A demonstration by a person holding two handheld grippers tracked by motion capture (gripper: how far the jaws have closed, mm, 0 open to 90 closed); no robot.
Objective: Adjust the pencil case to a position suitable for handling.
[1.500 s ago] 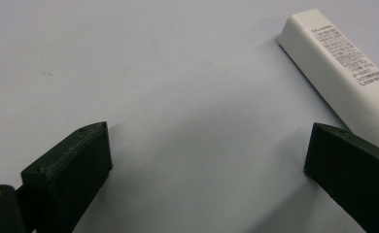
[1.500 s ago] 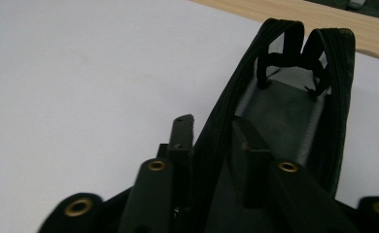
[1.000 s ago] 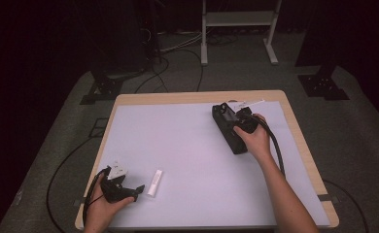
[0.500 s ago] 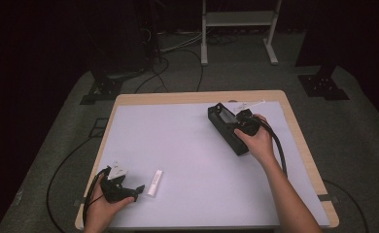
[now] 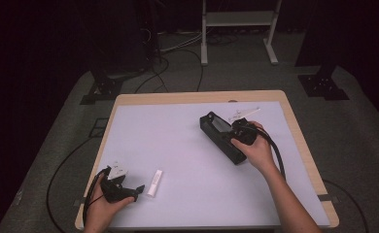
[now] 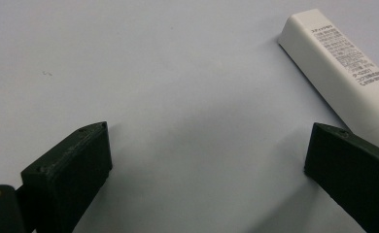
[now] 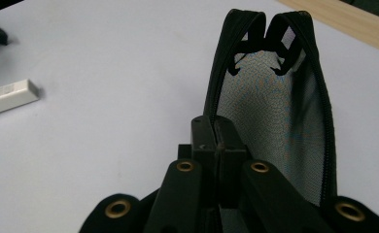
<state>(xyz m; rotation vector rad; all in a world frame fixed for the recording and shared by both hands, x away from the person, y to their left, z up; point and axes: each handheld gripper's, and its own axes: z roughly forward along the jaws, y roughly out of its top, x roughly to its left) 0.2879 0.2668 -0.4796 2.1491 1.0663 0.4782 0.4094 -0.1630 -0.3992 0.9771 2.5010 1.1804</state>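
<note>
Right gripper [image 7: 216,145]: my jaws are clamped tight on the edge of the pouch [image 7: 270,116], right by the zipper. It's a black mesh thing, unzipped, mouth gaping, and it sits on the far right part of the counter [image 5: 178,145], w/ my right hand [image 5: 255,150] on the near end of it.

Left gripper [image 6: 207,170]: jaws spread wide, nothing btwn them, just bare counter. It's down at the near left corner. The stick [image 6: 343,73], a white tube w/ small print on it, lies just beside one jaw, outside the gap. Can't tell if it's touching.

Stick and pouch are well apart.
</note>
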